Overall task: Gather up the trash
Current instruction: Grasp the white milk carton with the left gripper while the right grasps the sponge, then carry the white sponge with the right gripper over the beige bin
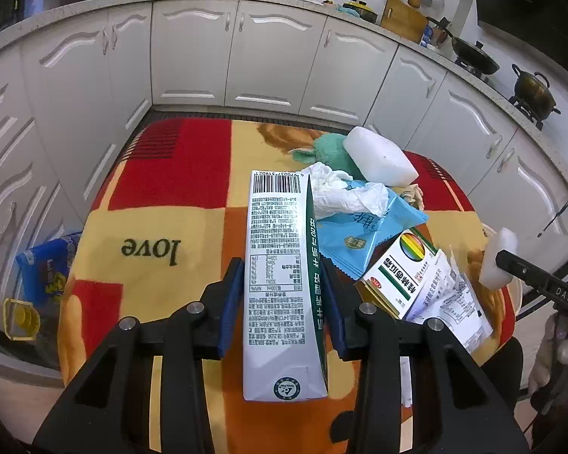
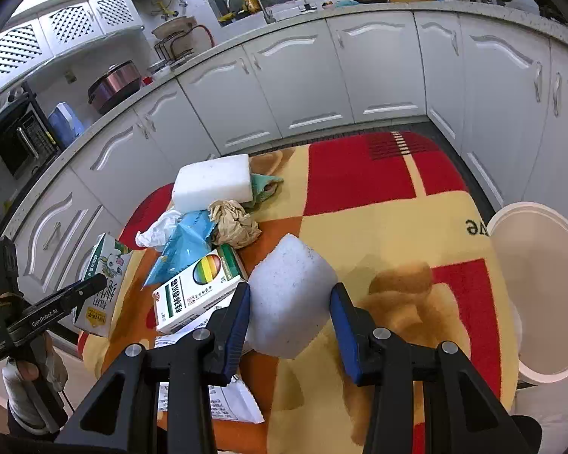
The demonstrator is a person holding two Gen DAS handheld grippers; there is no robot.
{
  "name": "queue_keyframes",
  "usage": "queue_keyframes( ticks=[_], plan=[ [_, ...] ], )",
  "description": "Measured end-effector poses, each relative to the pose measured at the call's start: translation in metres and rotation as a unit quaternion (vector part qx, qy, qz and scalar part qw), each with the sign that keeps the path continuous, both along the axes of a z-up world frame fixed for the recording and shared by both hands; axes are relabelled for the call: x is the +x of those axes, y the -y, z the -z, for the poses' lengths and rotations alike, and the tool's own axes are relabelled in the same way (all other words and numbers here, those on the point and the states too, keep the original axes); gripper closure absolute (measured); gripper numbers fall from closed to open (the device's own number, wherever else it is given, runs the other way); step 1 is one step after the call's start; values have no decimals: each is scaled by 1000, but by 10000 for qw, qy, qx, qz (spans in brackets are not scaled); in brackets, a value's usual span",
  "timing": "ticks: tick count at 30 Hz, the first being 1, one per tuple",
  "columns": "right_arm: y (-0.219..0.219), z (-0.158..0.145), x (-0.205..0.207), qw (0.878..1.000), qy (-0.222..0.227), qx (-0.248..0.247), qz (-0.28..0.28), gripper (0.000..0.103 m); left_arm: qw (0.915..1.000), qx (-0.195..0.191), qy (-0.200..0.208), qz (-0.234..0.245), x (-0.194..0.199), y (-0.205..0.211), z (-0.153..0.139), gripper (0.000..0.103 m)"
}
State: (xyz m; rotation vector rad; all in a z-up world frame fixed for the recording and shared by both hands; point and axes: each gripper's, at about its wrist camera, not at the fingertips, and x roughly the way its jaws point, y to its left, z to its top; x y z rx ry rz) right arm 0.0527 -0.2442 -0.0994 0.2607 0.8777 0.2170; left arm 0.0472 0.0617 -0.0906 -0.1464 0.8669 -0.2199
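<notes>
My left gripper point(image 1: 282, 287) is shut on a white and green milk carton point(image 1: 280, 287), held above the table; it also shows in the right wrist view point(image 2: 102, 283). My right gripper point(image 2: 289, 302) is shut on a white foam block point(image 2: 289, 299), seen in the left wrist view point(image 1: 497, 261) at the right edge. On the table lie a large white foam block point(image 2: 212, 181), crumpled white tissue point(image 1: 344, 193), a blue wrapper point(image 1: 359, 234), a brown paper ball point(image 2: 233, 223), a rainbow medicine box point(image 2: 199, 291) and a printed leaflet point(image 1: 450, 302).
A white bin point(image 2: 541, 295) stands open at the table's right side. The table wears a red, yellow and orange cloth point(image 1: 163, 204). A green cloth point(image 1: 329, 147) lies behind the large foam block. White kitchen cabinets point(image 1: 246, 49) surround the table. A blue bag point(image 1: 45, 268) sits on the floor at left.
</notes>
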Motion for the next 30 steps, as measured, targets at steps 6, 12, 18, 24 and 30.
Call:
queue_keyframes(
  ticks=[6, 12, 18, 24, 30],
  plan=[
    [1, -9, -5, 9999, 108, -27, -2, 62, 9999, 16, 121, -2, -6, 2, -10, 66],
    [0, -14, -9, 9998, 174, -39, -58, 62, 9994, -25, 330, 49, -14, 4, -29, 66],
    [2, -18, -10, 9997, 228, -56, -86, 62, 9982, -64, 549, 213, -19, 17, -50, 66],
    [10, -21, -12, 9996, 275, -54, -24, 62, 9965, -105, 651, 505, -10, 46, -64, 66],
    [27, -25, -17, 9993, 317, -114, 138, 62, 9940, -135, 649, 866, 3, 86, -70, 66]
  ],
)
